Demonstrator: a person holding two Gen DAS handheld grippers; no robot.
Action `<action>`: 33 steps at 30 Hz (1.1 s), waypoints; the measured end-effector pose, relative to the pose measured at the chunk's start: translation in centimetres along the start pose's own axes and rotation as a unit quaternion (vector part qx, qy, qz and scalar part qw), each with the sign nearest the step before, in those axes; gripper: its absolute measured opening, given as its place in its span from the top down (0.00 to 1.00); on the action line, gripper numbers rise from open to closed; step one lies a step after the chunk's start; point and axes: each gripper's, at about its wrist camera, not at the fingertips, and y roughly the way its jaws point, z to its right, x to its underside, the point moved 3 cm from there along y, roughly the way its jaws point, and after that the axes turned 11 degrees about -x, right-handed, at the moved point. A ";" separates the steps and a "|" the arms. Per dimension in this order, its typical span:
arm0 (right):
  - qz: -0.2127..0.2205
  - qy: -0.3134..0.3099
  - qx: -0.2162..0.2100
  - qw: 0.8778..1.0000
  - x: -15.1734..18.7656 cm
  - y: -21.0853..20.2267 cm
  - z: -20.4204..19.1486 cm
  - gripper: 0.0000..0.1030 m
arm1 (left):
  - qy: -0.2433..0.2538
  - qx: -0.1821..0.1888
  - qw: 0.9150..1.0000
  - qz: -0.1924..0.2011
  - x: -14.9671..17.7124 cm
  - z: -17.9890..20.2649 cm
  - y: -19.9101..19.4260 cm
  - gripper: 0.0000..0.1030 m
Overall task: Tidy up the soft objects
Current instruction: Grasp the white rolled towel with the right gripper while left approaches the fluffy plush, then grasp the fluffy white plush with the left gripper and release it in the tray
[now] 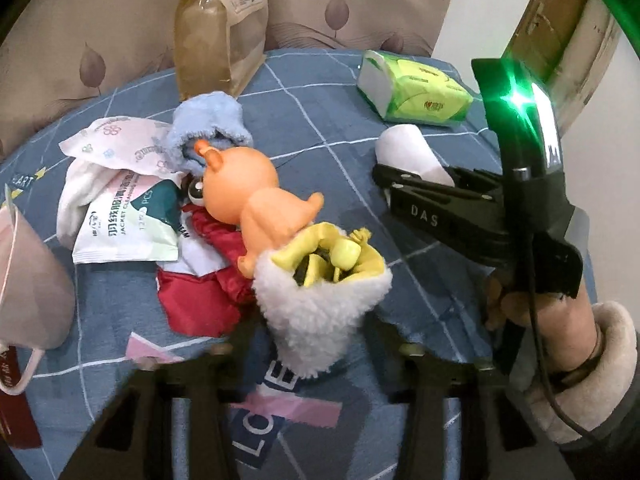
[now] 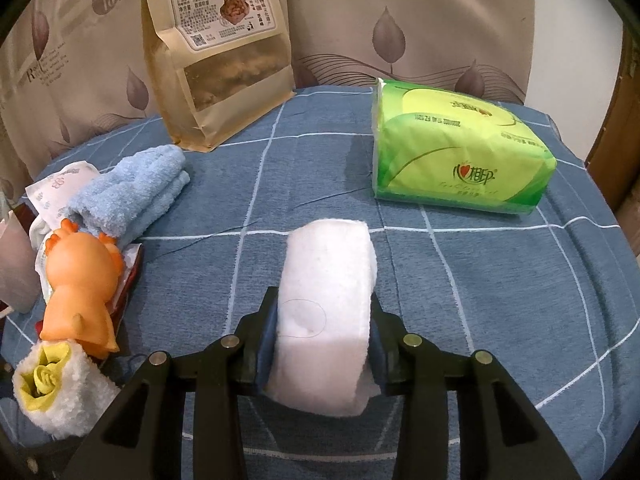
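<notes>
Here, right fingers (image 2: 276, 320) clench one white roll (image 2: 326, 304); left fingers (image 1: 224, 350) flank one fleecy mitt (image 1: 320, 312).

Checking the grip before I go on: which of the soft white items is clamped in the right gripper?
The smooth white rolled cloth, squeezed between the right gripper's pads. The fluffy white fleece item with yellow lining lies free beside the orange toy.

The brown snack bag (image 2: 218, 56) at the far left bears "陈昌银 千层麻花" with a QR code below. The green tissue pack (image 2: 460, 160) at the far right reads "心相印". A white sachet (image 1: 128, 224) on the left reads "JACKET CLEANING" and "12 PCS". The right gripper (image 1: 424, 216) carries "DAS". The blue cloth (image 1: 256, 444) shows "LO".
</notes>
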 end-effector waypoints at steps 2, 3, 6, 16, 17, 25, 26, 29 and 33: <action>0.000 0.000 0.000 1.000 0.0 0.0 0.0 0.63 | 0.000 0.002 1.000 0.000 0.1 -0.1 -0.1 0.76; 0.000 0.000 0.000 1.000 0.0 0.0 0.0 0.63 | 0.000 0.002 1.000 0.001 0.1 -0.1 -0.2 0.77; 0.000 0.001 0.000 1.000 0.0 0.0 0.0 0.62 | 0.004 0.012 1.000 0.009 0.4 -0.1 -1.0 0.79; 0.000 0.000 0.000 1.000 0.0 0.1 -0.1 0.62 | -0.006 0.014 0.999 0.040 0.7 -1.4 -4.4 0.79; 0.000 0.000 0.000 1.000 0.0 0.1 -0.1 0.63 | -0.009 0.012 0.999 0.042 0.7 -1.7 -4.7 0.79; 0.000 0.000 0.000 1.000 0.0 0.1 -0.1 0.63 | -0.040 -0.020 0.997 0.060 0.6 -5.1 -6.7 0.79; 0.000 0.000 0.000 1.000 0.0 0.1 -0.1 0.63 | -0.046 -0.026 0.997 0.063 0.6 -5.8 -7.1 0.79; 0.000 0.000 0.000 1.000 0.0 0.1 -0.1 0.63 | -0.061 -0.040 0.995 0.070 0.7 -7.5 -7.8 0.79; 0.000 0.000 0.000 1.000 0.0 0.1 -0.1 0.63 | -0.083 -0.066 0.991 0.079 0.9 -10.3 -8.9 0.79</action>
